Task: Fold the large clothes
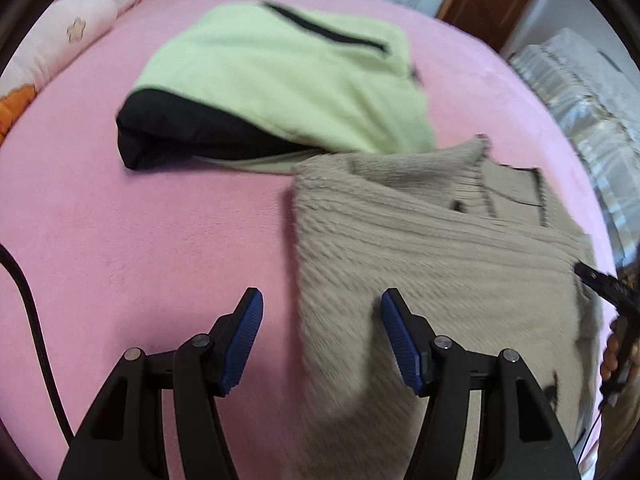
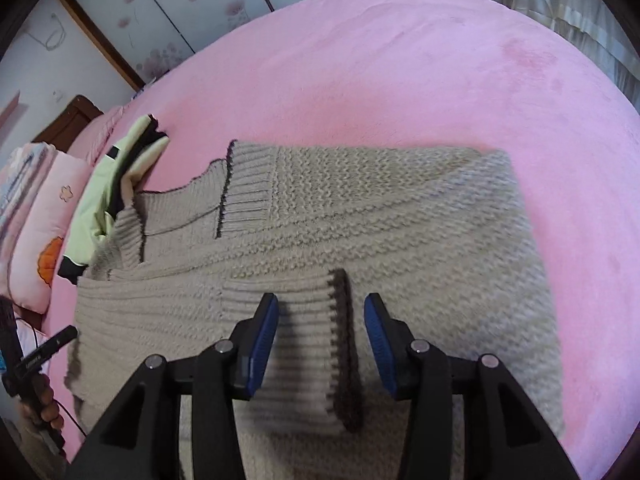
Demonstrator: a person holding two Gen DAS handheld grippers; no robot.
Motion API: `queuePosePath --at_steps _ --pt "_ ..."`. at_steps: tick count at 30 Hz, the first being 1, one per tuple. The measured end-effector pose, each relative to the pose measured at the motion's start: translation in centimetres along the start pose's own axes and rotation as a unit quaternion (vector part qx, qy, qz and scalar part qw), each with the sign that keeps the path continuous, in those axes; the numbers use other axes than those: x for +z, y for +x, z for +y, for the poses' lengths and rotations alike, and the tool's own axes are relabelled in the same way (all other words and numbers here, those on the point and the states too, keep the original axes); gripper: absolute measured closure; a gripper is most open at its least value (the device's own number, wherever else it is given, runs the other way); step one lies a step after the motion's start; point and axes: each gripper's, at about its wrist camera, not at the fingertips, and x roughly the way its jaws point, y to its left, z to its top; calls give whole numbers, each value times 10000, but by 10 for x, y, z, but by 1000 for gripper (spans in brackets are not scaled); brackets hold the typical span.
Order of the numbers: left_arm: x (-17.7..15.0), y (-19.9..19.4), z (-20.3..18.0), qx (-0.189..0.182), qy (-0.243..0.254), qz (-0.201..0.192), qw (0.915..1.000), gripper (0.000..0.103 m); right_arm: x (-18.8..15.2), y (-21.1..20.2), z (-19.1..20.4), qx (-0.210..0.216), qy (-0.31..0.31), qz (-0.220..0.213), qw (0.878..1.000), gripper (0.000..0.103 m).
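Both the left gripper (image 1: 322,300) and right gripper (image 2: 321,306) gape, holding nothing, above a sweater (image 2: 360,216). It lies on a pink bed (image 2: 400,80) beside a jacket (image 1: 280,76); pillows (image 2: 44,216) and wardrobe doors (image 2: 180,4) stand beyond.

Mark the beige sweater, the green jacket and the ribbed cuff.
beige sweater (image 2: 400,216): right wrist view, knit body.
green jacket (image 1: 280,76): left wrist view, pale green fleece panel.
ribbed cuff (image 2: 308,320): right wrist view, ribbing between the open fingers.
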Motion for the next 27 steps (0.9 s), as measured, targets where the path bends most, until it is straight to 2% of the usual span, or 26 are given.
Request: queuePosePath --at_steps 3,4,5,6,8,12,13,15,17,18,19,21,22,25,26,27 --pt "6 19 6 -217 -188 209 9994 44 -7 2 11 -206 -381 -148 9990 59" --pt "7 20 6 -320 -246 154 9991 50 -9 1 14 -208 -501 -168 9984 67" --pt "8 19 4 -438 -229 92 9987 77 -11 0 16 -212 -646 -160 9976 86" --pt "10 17 0 -382 -203 39 9991 83 -12 -1 19 -271 -747 -174 9967 91" --pt "11 9 -10 -101 -85 -241 9996 87 -14 -11 27 -397 -864 -392 9947 94" --pt "5 -18 -32 332 159 -1199 9921 88 -8 -35 39 -480 -908 -1262 9867 94" --pt "4 -17 -33 427 146 -1295 9906 88 -6 -33 38 -567 -882 -1324 9856 94" --pt "3 -6 -32 564 19 -1336 9894 88 -4 -12 35 -891 -884 -1204 9848 94" --pt "1 15 -27 707 -49 -1146 9909 87 -5 18 33 -1067 -870 -805 9872 91" --pt "0 20 -28 705 -60 -1088 9915 86 -7 20 34 -1149 -887 -824 9860 91" --pt "0 22 -27 700 -57 -1054 9919 85 -7 18 37 -1182 -900 -880 9850 87" --pt "2 12 -23 694 -67 -1046 9921 79 -9 2 43 -1388 -875 -898 9824 73" --pt "4 6 -25 733 -42 -1024 9920 79 -11 -6 47 -1389 -903 -955 9815 67" --pt "3 -25 -40 969 143 -1240 9874 78 -23 -34 69 -1166 -1119 -1228 9792 66" --pt "1 -39 -48 854 164 -1403 9863 73 -25 -39 77 -1080 -1159 -1272 9791 66" --pt "-2 -50 -55 712 136 -1509 9859 62 -30 -45 89 -829 -1198 -1312 9806 66"
